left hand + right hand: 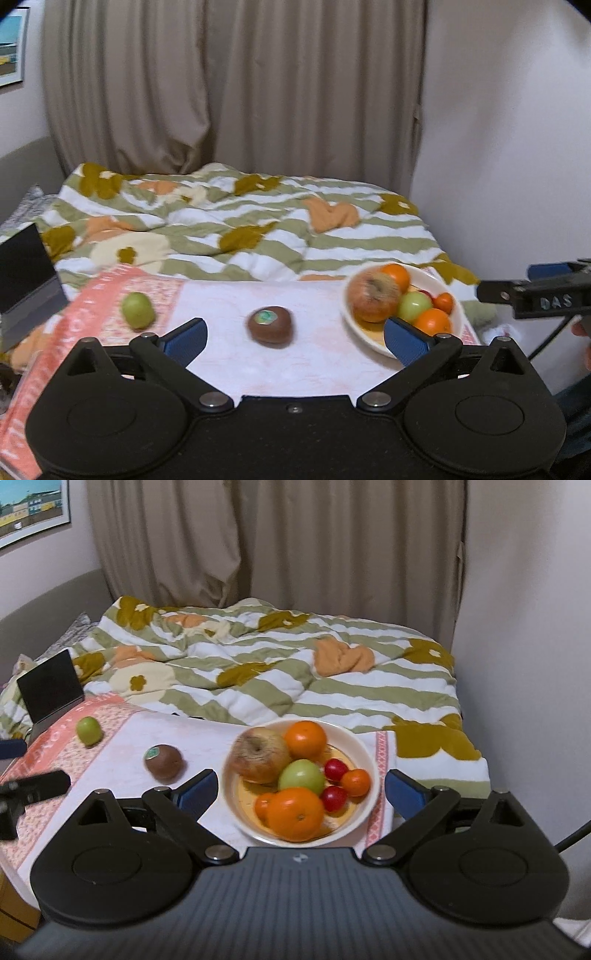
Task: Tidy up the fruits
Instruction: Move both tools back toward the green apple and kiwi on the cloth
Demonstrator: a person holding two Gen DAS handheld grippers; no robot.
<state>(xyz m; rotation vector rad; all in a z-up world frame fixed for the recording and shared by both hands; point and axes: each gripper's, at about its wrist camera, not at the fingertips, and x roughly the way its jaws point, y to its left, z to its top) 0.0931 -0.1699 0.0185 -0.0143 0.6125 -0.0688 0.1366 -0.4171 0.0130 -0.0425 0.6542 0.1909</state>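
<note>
I am holding my left gripper with its blue ribbed pads spread wide and nothing between them, hovering over the pale pink patterned cloth so that the brown fuzzy oval kiwi with its green sticker is sitting framed in the gap, apart from both pads. I am keeping my right gripper just as wide and empty above the round cream ceramic bowl, whose rim is lying between the pads without touching them. The bowl is gathering most of the fruit: a wrinkled, dull russet apple, two glossy round oranges, a smooth green apple, small red cherry-like fruits and little orange ones, all piling against one another because the curved wall is crowding them together. The kiwi and a small smooth green fruit are lying loose on the cloth, well apart from the bowl, the green one on the salmon printed border. I am judging that these two strays are what is left to collect, and that the soft kiwi is wanting a gentle squeeze.
</note>
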